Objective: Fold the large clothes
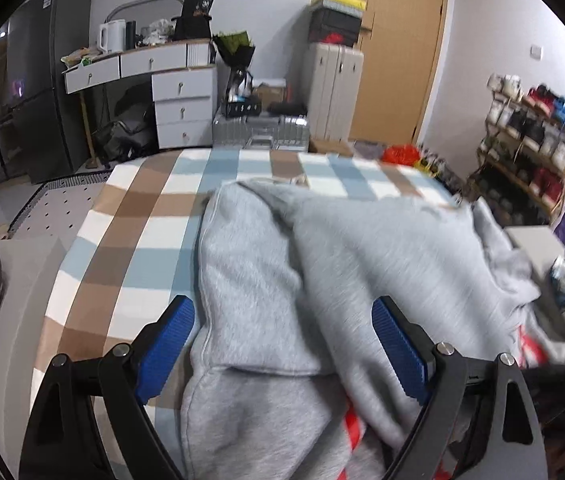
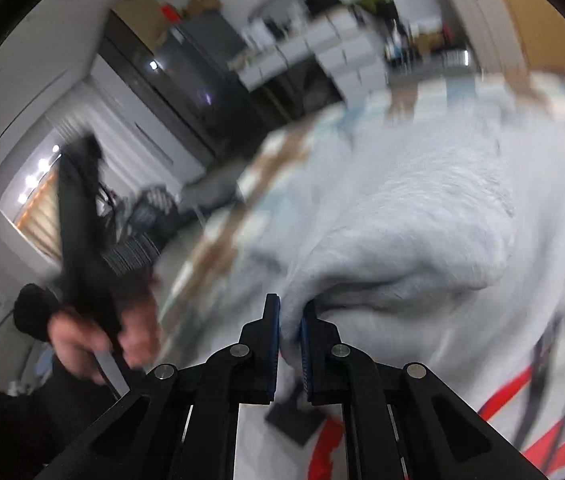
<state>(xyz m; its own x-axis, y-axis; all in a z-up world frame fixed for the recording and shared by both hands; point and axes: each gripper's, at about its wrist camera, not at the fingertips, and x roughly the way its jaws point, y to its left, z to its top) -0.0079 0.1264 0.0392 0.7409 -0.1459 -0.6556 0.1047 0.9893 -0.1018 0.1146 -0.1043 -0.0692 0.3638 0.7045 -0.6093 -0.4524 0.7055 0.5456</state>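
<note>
A large grey sweatshirt (image 1: 322, 264) with red and black print lies bunched on the checked bed cover (image 1: 130, 216). My left gripper (image 1: 282, 320) is open, its blue pads (image 1: 170, 340) wide apart over the near part of the sweatshirt, holding nothing. In the right wrist view, my right gripper (image 2: 290, 316) is shut on a fold of the grey sweatshirt (image 2: 402, 216), which is lifted and fills the view. The left hand holding its gripper handle (image 2: 94, 312) shows at the left there. Both views are motion-blurred.
The bed's left edge drops to a patterned rug (image 1: 58, 208). Beyond the bed stand a white desk with drawers (image 1: 178, 96), a dark fridge (image 1: 34, 88), suitcases (image 1: 334, 92), a wooden door (image 1: 398, 48) and a shoe rack (image 1: 530, 148) at the right.
</note>
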